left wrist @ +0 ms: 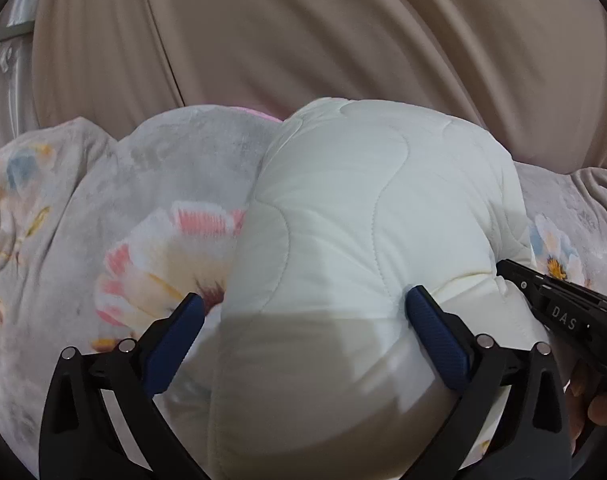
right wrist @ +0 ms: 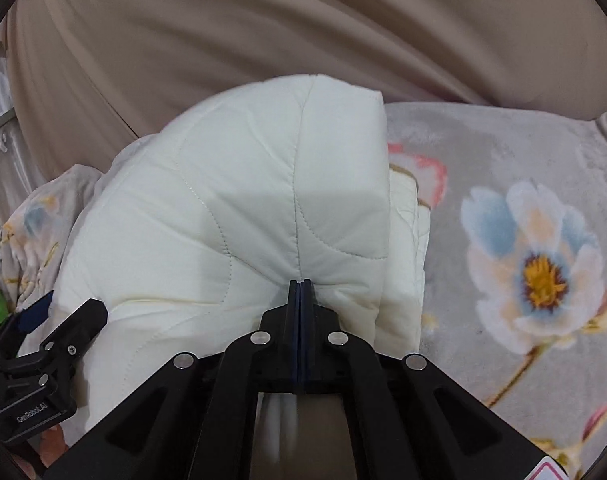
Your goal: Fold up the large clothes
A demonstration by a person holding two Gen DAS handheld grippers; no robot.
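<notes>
Right wrist view: the right hand-held gripper (right wrist: pixel 300 282) pinches the jacket (right wrist: pixel 243 208) at centre frame to steady its fold; the left hand-held gripper (left wrist: pixel 305 312) gapes wide around it.

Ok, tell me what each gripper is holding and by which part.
Right gripper is shut, pinching a fold of the white quilted jacket at its near edge. Left gripper stands open astride it, gripping nothing.

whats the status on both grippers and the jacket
Left gripper jaws open, straddling the white quilted jacket. Right gripper jaws shut, pinching its edge. Jacket bunched on the floral blanket. Nothing in the way.
</notes>
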